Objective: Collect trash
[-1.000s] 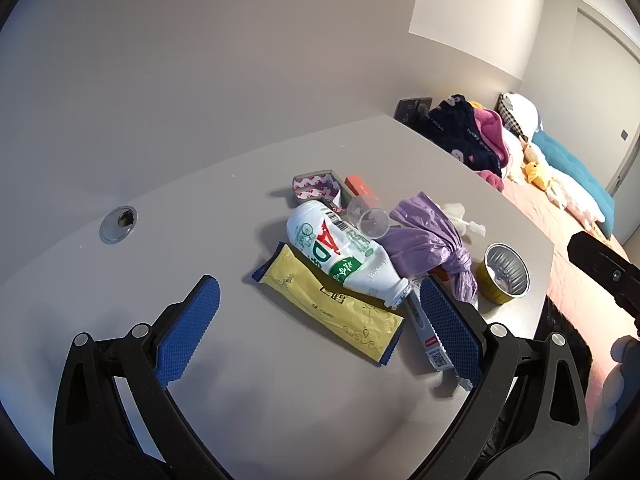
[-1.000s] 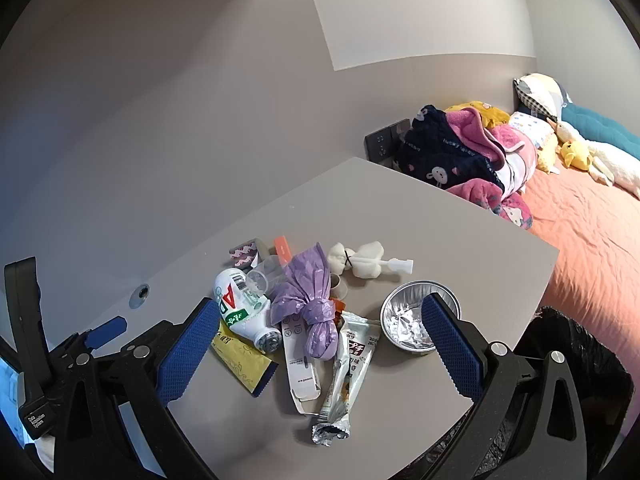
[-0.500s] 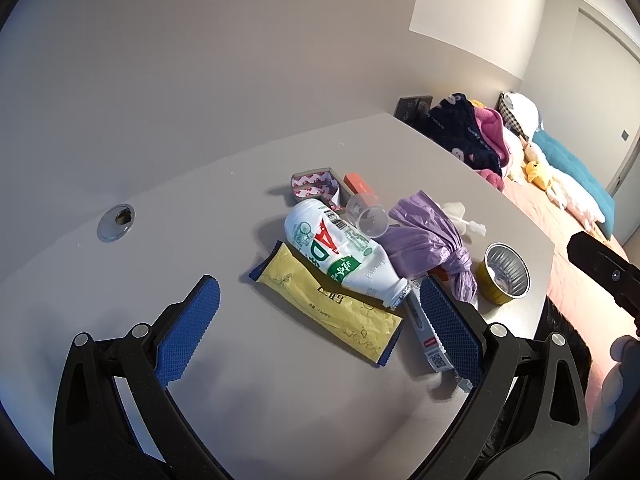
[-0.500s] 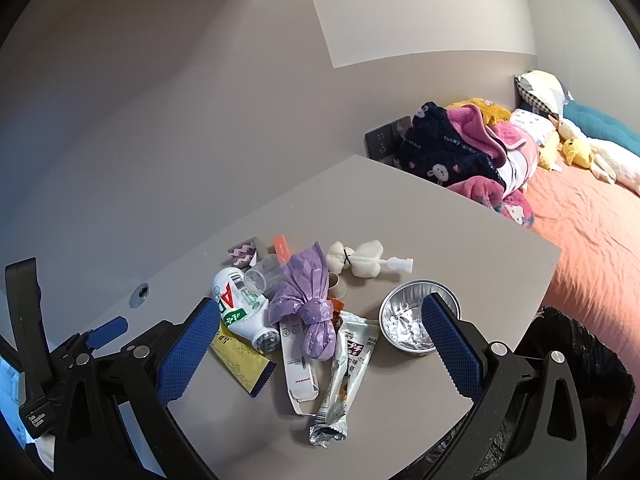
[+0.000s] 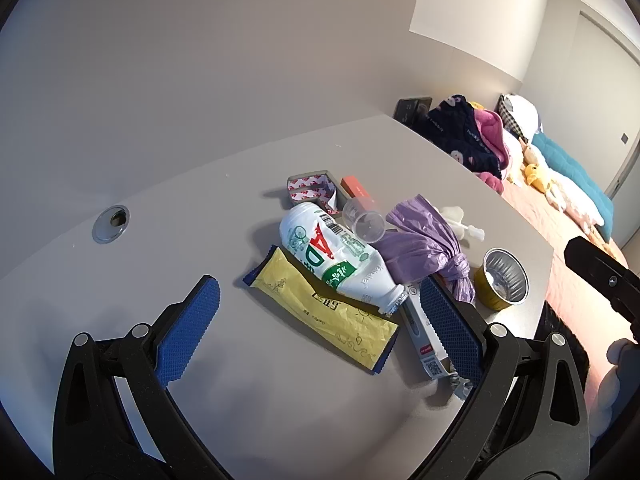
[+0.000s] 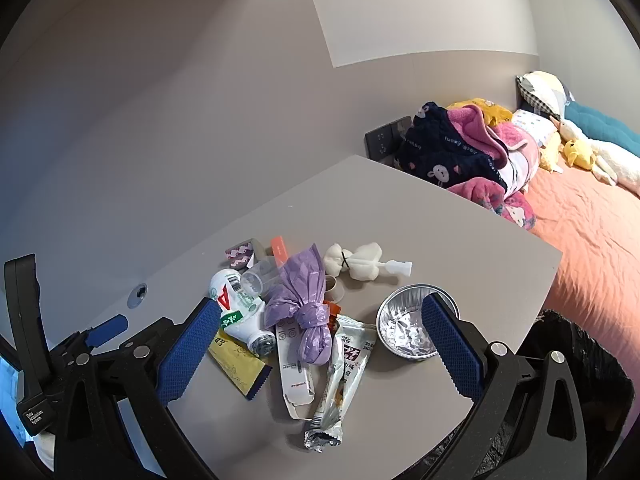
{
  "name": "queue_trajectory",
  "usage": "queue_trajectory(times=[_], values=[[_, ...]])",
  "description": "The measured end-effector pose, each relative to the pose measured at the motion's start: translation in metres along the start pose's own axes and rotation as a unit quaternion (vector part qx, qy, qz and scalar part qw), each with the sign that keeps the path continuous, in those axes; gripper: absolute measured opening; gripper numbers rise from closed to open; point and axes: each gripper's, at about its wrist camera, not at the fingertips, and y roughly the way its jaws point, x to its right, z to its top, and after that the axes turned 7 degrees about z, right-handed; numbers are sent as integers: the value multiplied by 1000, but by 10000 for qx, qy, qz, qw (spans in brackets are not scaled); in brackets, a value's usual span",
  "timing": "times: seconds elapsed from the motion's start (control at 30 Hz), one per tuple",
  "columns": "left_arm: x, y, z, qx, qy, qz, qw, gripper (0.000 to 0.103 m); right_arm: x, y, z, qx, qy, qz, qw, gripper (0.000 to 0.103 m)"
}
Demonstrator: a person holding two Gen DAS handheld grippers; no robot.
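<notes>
A heap of trash lies on the grey table (image 5: 200, 208): a white AD bottle (image 5: 336, 260) on its side over a yellow wrapper (image 5: 324, 312), a knotted purple bag (image 5: 424, 248), a clear cup (image 5: 364, 220) and a foil cup (image 5: 504, 280). My left gripper (image 5: 316, 316) hovers open just short of the bottle and wrapper. In the right wrist view the same purple bag (image 6: 304, 304), foil cup (image 6: 408, 328), a silver snack wrapper (image 6: 344, 376) and a white carton strip (image 6: 292, 360) lie ahead of my right gripper (image 6: 316, 340), which is open and empty.
A black trash bag (image 6: 576, 356) hangs off the table's right edge. A bed (image 6: 592, 240) with clothes and plush toys lies beyond. A cable grommet (image 5: 111, 224) sits in the table at the left. White wadded tissue (image 6: 360, 260) lies behind the heap.
Both grippers have drifted only slightly; the trash sits a touch lower and nearer in the left wrist view. Nothing was grasped.
</notes>
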Motion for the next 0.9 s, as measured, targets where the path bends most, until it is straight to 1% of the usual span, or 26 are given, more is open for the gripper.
queue_trajectory(times=[0.7,0.9], values=[[1,13,3,-122,-97,25,9999,97,4,12,2,-144,-59,19,9999,100],[-3,25,1,-279,-252,52,9993,97,4,24,0,-287,-184,75,9994,100]])
